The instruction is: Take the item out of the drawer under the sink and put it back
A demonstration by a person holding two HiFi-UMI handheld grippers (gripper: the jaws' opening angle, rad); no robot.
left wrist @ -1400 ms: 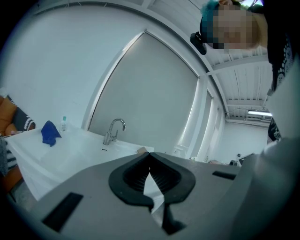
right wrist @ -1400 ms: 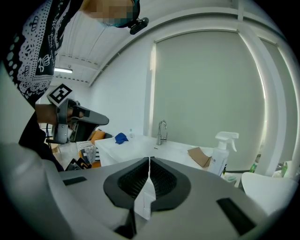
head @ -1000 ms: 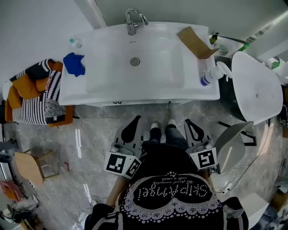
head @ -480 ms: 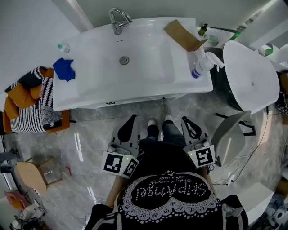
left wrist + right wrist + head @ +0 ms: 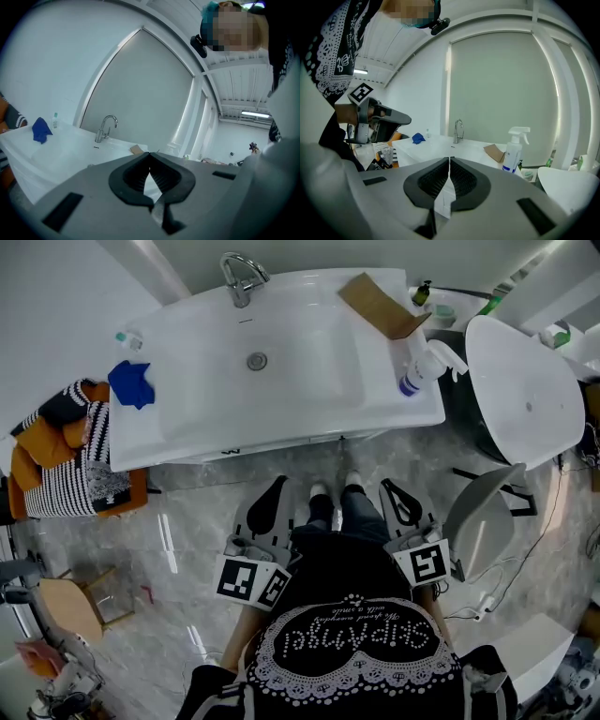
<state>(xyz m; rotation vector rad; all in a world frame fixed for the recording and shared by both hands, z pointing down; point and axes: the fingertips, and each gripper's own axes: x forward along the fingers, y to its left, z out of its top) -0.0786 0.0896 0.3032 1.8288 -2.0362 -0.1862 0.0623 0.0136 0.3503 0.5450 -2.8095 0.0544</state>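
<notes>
The white sink (image 5: 206,418) stands ahead of me, with the cabinet front (image 5: 281,442) a narrow strip under its rim. No open drawer and no item from it shows. My left gripper (image 5: 279,487) and right gripper (image 5: 387,488) hang side by side in front of my body, over the floor and short of the cabinet. Both are shut on nothing. The left gripper's (image 5: 150,153) jaws meet at the tips in the left gripper view. The right gripper's (image 5: 450,159) jaws likewise lie together in the right gripper view, where the sink (image 5: 440,144) lies beyond.
On the sink are a faucet (image 5: 239,277), a blue cloth (image 5: 129,382), a small bottle (image 5: 128,338), a cardboard piece (image 5: 382,306) and a spray bottle (image 5: 417,367). A striped bundle (image 5: 70,460) lies left of the cabinet, a white rounded fixture (image 5: 525,390) right.
The head view has swung, so the sink sits further left and higher in the picture. Both grippers stay shut in front of my body.
</notes>
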